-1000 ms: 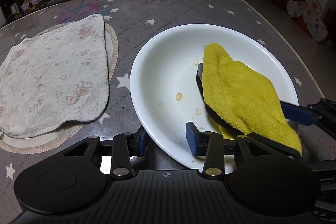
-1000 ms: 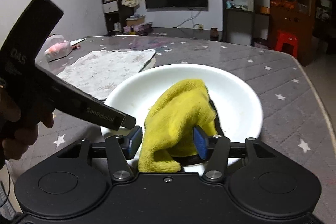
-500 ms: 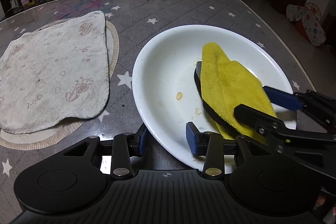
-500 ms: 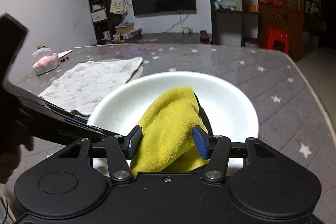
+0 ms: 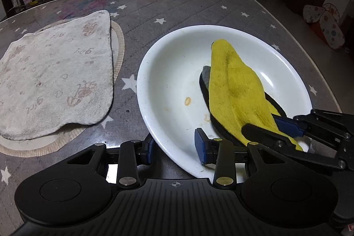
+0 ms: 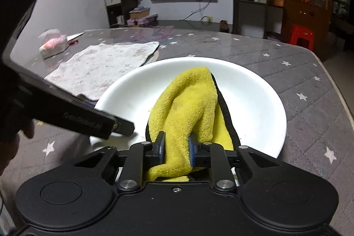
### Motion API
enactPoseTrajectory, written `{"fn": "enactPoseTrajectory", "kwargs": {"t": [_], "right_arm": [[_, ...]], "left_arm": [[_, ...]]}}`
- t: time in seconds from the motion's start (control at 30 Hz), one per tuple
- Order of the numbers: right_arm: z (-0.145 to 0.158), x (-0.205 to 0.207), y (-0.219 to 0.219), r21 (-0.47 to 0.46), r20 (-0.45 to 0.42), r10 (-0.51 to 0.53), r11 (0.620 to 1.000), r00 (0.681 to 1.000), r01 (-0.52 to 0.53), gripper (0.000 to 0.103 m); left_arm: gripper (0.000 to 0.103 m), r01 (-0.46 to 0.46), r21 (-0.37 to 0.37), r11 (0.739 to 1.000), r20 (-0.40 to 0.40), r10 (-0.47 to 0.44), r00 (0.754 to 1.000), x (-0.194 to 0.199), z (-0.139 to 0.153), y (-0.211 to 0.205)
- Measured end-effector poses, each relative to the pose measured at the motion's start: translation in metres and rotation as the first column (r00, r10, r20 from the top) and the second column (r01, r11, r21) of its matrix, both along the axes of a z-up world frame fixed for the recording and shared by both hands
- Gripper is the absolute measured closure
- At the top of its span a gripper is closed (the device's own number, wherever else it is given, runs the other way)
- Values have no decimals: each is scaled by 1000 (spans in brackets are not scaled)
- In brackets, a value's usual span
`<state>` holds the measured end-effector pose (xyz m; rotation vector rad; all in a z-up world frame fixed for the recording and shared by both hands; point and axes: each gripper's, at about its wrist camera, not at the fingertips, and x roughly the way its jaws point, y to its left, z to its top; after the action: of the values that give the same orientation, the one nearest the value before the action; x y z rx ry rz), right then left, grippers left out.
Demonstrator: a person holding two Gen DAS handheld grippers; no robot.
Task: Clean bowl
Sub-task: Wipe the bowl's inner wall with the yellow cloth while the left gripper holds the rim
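Bowl (image 5: 177, 72) on counter (image 5: 199, 6), straight ahead of both grippers. Right gripper (image 6: 176, 148) closed tight on near end of cloth (image 6: 188, 103); cloth lying inside bowl, long axis running away from gripper toward far rim. Left gripper (image 5: 174, 148) wide open, holding nothing, 1 finger on each side of near rim. Stain (image 5: 187, 101) left of cloth, nearer to left gripper. Probably next: sweeping cloth leftward over stain.
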<state>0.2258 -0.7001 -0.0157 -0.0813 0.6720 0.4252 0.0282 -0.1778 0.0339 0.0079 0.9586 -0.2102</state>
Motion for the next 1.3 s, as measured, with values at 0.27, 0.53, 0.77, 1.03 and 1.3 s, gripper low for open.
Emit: {"fn": "enactPoseTrajectory", "kwargs": {"t": [0.27,0.53,0.77,1.03,1.3], "right_arm": [[7,-7,1,-53,1,51,997,999,-50,84],[2,-2,-11,-104,35,19,994,999,-15,84],[-4,5,-19,-116,67,-4,993,998,12,84],[-7,18,-31,-150,110,-33,987,993,49,84],[-4,13,-33,-116,72,-52,991,996,60,84]], "left_arm": [[65,-19,33,999,16,18,1000,-2,0,-5],[65,-11,46,999,29,9,1000,-4,0,-7],[65,-7,52,999,35,5,999,-5,0,-8],[64,-9,57,998,41,7,999,-5,-1,-7],[63,-24,66,998,55,20,998,-6,-2,-10]]}}
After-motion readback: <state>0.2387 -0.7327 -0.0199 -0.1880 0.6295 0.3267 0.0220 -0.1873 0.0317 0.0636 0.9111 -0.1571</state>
